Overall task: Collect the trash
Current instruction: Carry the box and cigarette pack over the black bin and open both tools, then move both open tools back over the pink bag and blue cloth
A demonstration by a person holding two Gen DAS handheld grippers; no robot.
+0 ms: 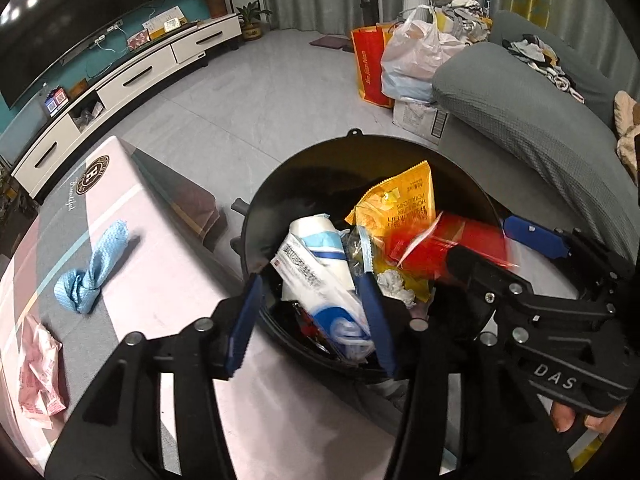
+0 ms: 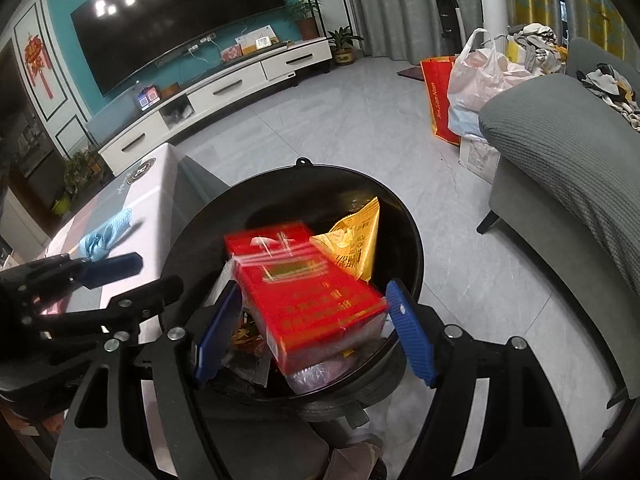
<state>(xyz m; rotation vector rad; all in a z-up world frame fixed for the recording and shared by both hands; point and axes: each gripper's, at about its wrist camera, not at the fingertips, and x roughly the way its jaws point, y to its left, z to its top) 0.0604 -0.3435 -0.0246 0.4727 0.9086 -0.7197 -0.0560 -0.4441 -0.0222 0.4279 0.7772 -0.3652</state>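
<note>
A home living room is showing here: a big television [image 2: 176, 20] is hanging over a white media cabinet [image 2: 224, 88], a grey sofa [image 2: 560, 152] is standing opposite, curtains [image 2: 392, 4] are covering the windows.

Glossy black plastic bin [image 2: 408, 232], glossy red carton [image 2: 308, 292], ribbed grey sofa fabric [image 2: 560, 148].

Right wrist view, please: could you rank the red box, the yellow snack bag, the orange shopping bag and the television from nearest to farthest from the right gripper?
1. Red box, between the right gripper's open fingers, over the black bin.
2. Yellow snack bag, behind it in the bin.
3. Orange shopping bag, on the floor by the sofa.
4. Television, far wall, left.
</note>
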